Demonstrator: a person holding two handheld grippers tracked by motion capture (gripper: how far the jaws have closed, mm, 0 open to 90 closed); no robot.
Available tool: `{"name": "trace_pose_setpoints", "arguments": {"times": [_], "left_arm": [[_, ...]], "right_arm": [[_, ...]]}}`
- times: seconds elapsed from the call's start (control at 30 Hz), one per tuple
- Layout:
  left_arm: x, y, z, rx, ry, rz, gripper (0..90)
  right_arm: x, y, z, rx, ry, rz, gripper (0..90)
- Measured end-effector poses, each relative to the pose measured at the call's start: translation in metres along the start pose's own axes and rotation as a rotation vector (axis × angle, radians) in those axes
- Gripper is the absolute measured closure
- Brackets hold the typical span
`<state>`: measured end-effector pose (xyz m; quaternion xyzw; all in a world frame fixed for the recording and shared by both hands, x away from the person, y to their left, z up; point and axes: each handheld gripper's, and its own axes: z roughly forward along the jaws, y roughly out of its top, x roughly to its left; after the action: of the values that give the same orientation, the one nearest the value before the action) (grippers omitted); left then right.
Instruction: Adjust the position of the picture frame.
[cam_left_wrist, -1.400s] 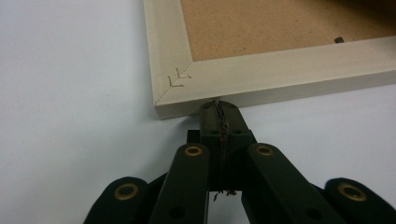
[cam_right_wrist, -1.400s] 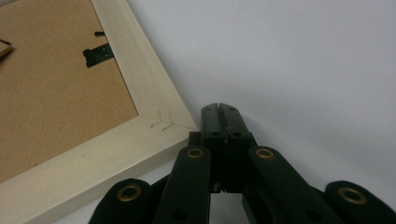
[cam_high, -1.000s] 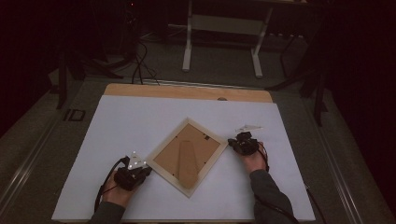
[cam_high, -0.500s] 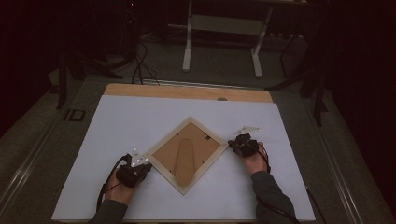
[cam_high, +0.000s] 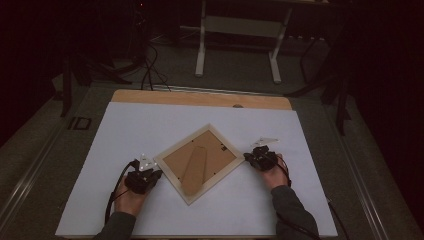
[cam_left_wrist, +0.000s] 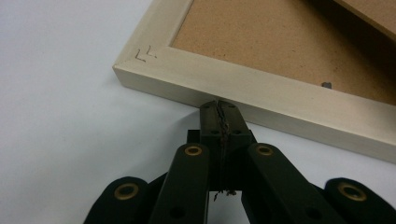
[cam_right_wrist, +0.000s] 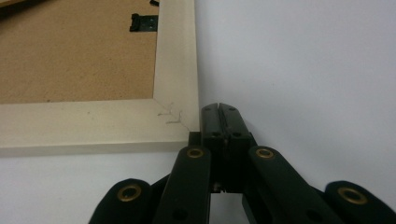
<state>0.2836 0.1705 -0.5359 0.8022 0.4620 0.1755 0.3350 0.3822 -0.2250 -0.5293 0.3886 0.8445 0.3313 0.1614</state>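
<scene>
Picture frame (cam_high: 199, 163): face-down, diamond-wise, centre of white sheet (cam_high: 150, 125). Left gripper (cam_high: 150, 176): jaws pressed together, tips touching frame's 9 o'clock edge. Right gripper (cam_high: 254, 157): jaws pressed together, beside 3 o'clock corner.

Left claw (cam_left_wrist: 218, 105): two black jaws with flat linked arms, brass-coloured rivets at the pivots, small dark screws near the tips, a frayed thread hanging at 6 o'clock.
Right claw (cam_right_wrist: 219, 108): same black jaws, brass rivets in four places, paired screws behind the tips.
Top plates: pale grey, three-cornered, one on each claw in the high view.
Cables: black, looping from each claw toward 6 o'clock.
Sleeves: dark grey, long, reaching the wrists.
</scene>
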Motion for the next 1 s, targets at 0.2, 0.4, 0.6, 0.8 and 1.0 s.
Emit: {"name": "trace_pose_setpoints", "arguments": {"times": [0.2,0.4,0.6,0.8,1.0], "left_arm": [[0.002,0.002,0.002,-0.009,-0.004,-0.022,90.0],[0.004,0.003,0.004,-0.013,0.002,-0.035,90.0],[0.004,0.005,0.006,-0.011,0.009,-0.039,90.0],[0.001,0.005,0.005,-0.008,0.020,-0.045,90.0],[-0.006,0.004,0.003,0.007,0.022,-0.039,90.0]], "right_arm": [[0.002,-0.004,-0.002,-0.011,0.005,0.008,90.0],[0.006,-0.009,-0.006,-0.019,0.017,0.026,90.0],[0.010,-0.014,-0.010,-0.022,0.017,0.031,90.0],[0.014,-0.015,-0.011,-0.027,0.010,0.044,90.0],[0.015,-0.017,-0.012,-0.032,0.007,0.053,90.0]]}}
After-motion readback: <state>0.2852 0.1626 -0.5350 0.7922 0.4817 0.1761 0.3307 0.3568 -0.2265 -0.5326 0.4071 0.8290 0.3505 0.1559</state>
